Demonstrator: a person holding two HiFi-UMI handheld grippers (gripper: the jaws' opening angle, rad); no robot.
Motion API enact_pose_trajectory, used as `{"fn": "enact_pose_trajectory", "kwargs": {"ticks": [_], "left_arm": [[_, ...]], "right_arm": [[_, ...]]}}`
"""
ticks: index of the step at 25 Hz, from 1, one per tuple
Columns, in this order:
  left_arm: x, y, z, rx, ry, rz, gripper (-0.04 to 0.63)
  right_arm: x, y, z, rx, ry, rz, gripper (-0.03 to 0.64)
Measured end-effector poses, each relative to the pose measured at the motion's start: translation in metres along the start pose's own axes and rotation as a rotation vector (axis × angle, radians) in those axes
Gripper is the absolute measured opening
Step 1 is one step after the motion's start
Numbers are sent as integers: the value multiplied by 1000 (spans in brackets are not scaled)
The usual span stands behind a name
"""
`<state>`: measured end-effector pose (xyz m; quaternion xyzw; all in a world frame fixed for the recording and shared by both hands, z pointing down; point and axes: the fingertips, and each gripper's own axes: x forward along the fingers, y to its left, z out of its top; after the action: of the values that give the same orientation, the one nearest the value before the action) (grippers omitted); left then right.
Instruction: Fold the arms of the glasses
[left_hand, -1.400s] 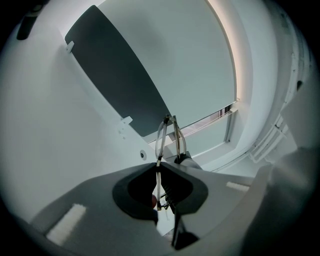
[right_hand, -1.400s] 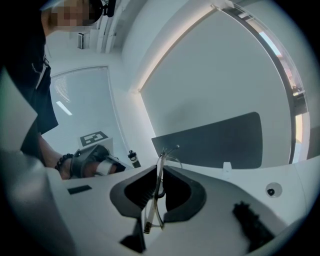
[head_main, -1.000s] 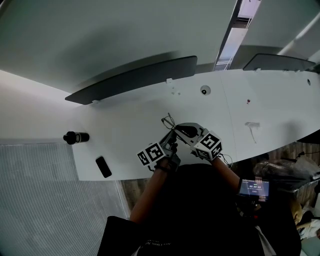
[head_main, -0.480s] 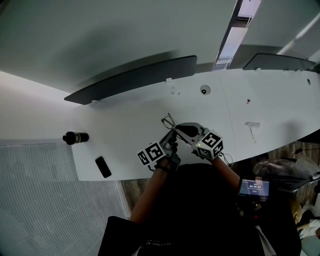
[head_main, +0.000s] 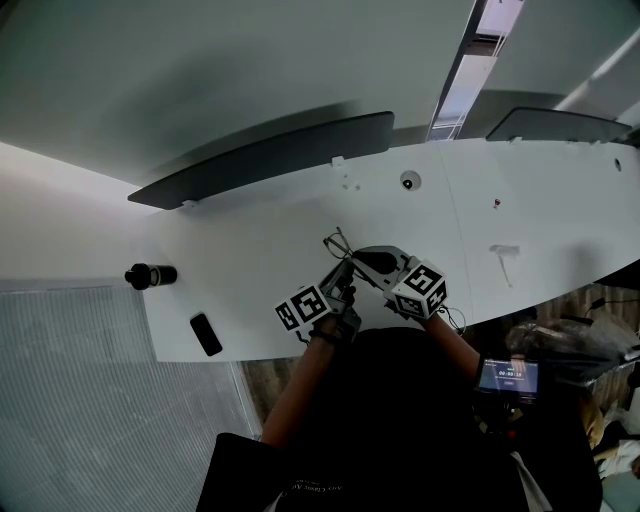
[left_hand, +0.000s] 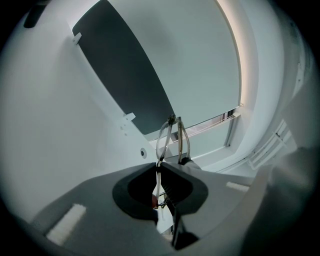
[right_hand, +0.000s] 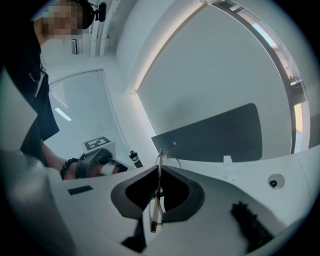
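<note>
The left gripper (left_hand: 159, 171) is pinching a thin part of the glasses (left_hand: 171, 140), jaws almost together. The right gripper (right_hand: 159, 182) is likewise clamping one slim arm (right_hand: 154, 215). The glasses are being held over the white surface (head_main: 250, 250), near its front edge. Uneven twisting risks bending a hinge or letting the wire slip. The frame is pointing away from the person (head_main: 400, 420), its long axis seemingly running outward along the jaws.

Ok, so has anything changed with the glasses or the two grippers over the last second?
Nothing visibly changed. The left gripper and the right gripper both stay shut on the glasses, in the same spot over the white table. The phone has not moved either.
</note>
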<state>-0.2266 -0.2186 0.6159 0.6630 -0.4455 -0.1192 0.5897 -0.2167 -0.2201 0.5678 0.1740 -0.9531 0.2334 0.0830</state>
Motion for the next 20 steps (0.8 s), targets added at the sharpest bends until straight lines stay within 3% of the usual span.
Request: {"fn": "enact_pose_trajectory", "kwargs": {"ticks": [14, 20], "left_arm": [[0, 3, -1, -26, -4, -3, 31], [-7, 17, 5, -81, -47, 23, 31]], "right_arm": [[-2, -2, -1, 1, 2, -3, 21], [-9, -9, 1, 22, -23, -17, 18]]}}
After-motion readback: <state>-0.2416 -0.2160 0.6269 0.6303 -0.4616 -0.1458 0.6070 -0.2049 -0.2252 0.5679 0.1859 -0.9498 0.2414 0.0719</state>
